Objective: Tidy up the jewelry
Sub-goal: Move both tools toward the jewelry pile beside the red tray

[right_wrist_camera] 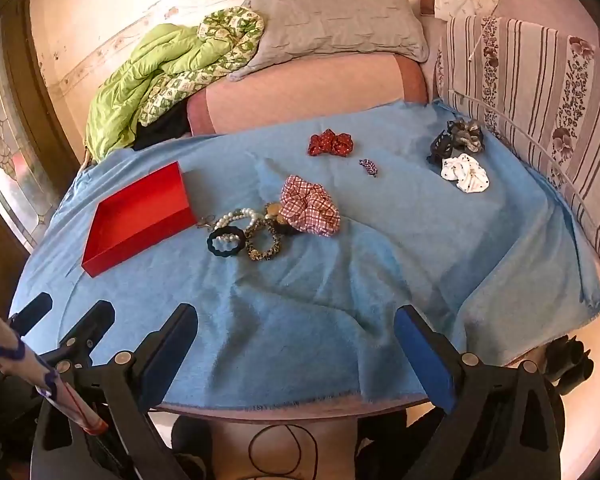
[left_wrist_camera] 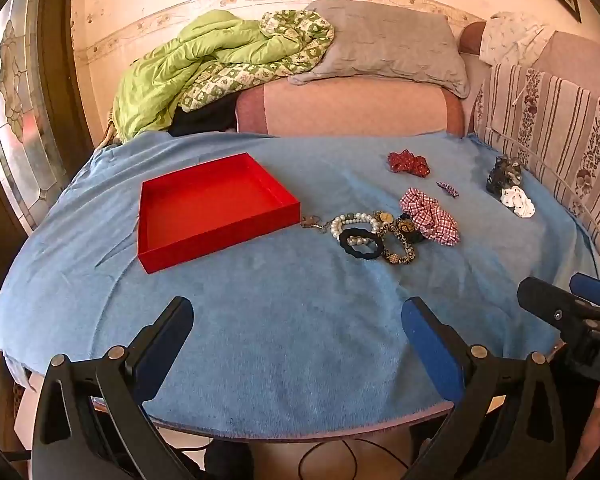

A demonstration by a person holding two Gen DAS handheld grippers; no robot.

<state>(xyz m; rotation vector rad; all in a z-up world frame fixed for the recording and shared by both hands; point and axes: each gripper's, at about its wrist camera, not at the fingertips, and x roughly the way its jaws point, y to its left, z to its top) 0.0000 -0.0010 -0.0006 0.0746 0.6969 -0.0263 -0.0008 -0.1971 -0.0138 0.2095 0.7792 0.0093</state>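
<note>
While both jaws are held spread and empty, the left gripper [left_wrist_camera: 298, 334] is aimed below the red tray [left_wrist_camera: 204, 208]. Pearl bracelets [right_wrist_camera: 236, 216] are seen well ahead of the right gripper [right_wrist_camera: 296, 340].

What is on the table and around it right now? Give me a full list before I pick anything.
red tray: one, red, left on the blue cloth, nothing in it
pearl bracelet: one, white, just right of the tray
black hair tie: one, black, overlapping the pearls
patterned hair tie: one, gold-black, beside the black one
checked scrunchie: one, red-white, right of that cluster
red scrunchie: one, red, far centre
small clip: one, purplish, alone
dark scrunchie: one, grey-black, far right
white scrunchie: one, white dotted, touching the dark one
grey pillow: one, behind
green quilt: one, behind left
left hand-held gripper: open, near edge
right hand-held gripper: open, near edge
</note>
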